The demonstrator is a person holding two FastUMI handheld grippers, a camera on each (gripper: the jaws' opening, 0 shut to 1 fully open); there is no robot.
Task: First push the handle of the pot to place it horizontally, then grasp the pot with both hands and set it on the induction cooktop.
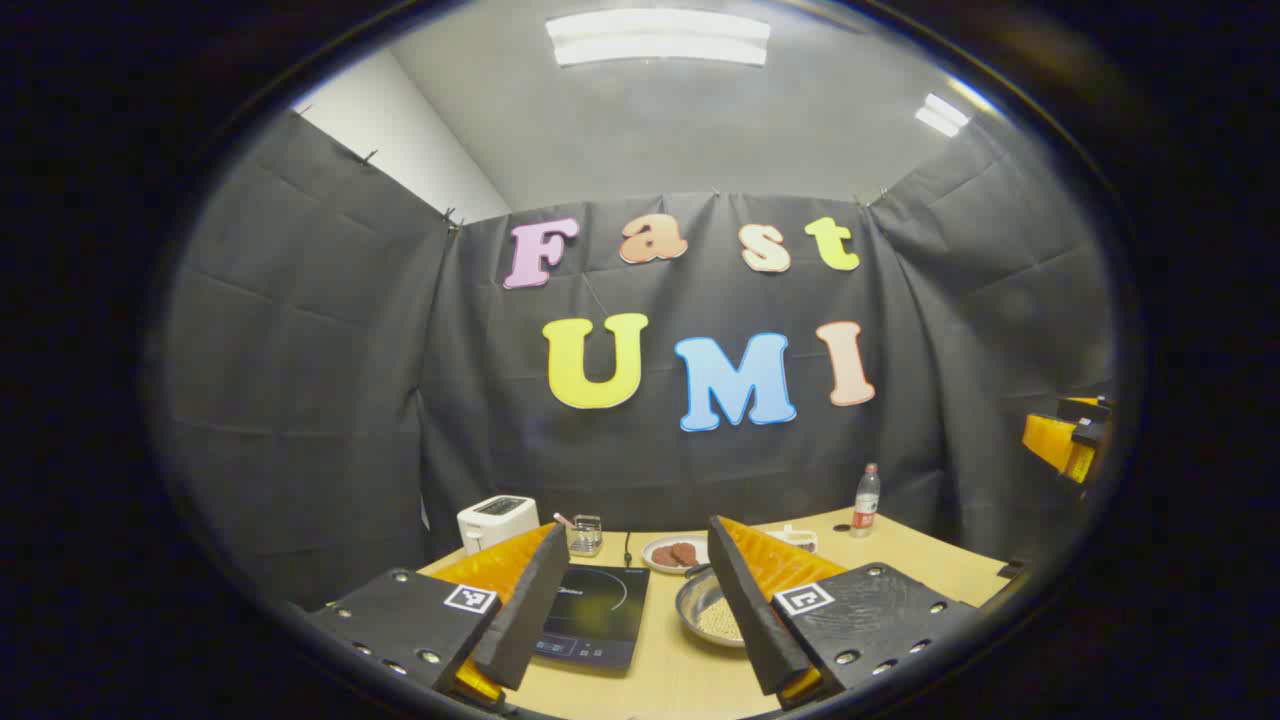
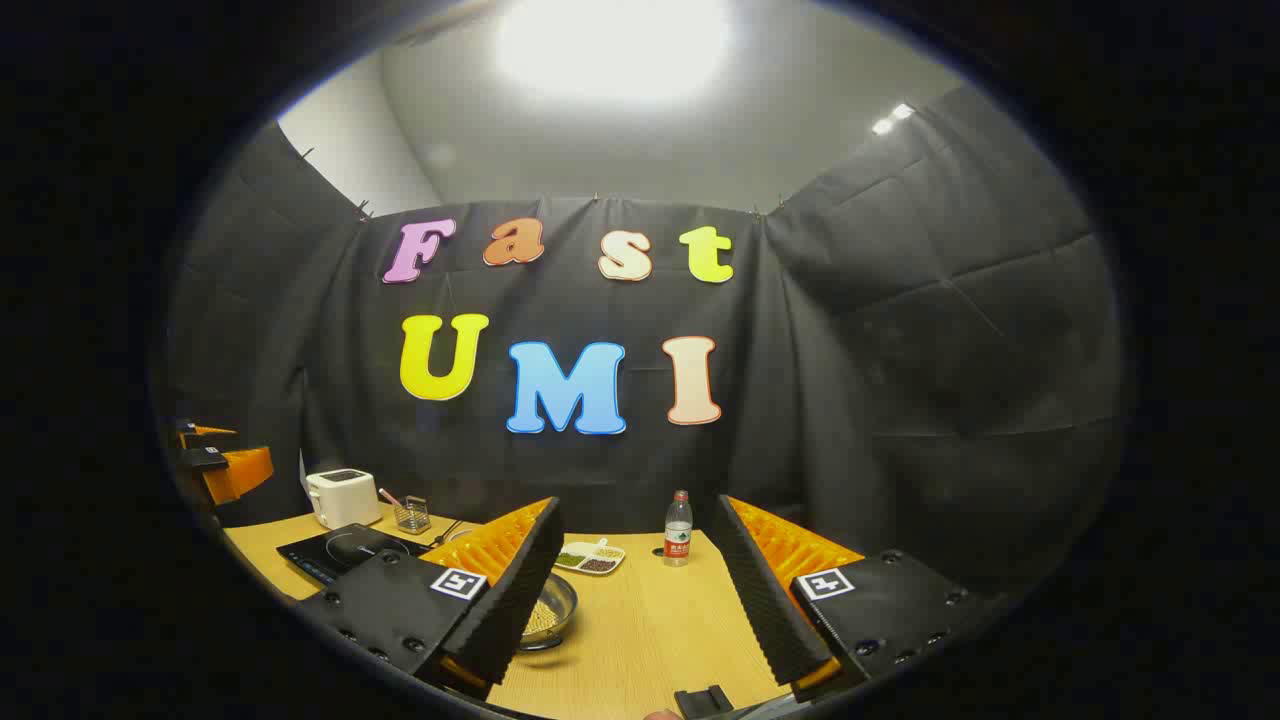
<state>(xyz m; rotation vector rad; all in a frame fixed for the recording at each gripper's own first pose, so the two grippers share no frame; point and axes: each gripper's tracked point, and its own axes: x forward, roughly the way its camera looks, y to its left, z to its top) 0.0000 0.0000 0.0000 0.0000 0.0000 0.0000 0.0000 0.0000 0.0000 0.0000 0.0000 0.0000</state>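
While both the left gripper (image 1: 632, 590) and right gripper (image 2: 632, 590) hover with fingers wide apart and empty, the pot (image 1: 706, 608) could skid off-line, spilling its grainy contents, if its handle is shoved carelessly.

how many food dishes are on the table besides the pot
2: a round plate behind the pot, beside the cooktop, and a divided tray left of the water bottle. Others may be hidden.

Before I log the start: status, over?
Left gripper open, right gripper open, both raised. Pot on table beside cooktop, untouched. Nothing between them.
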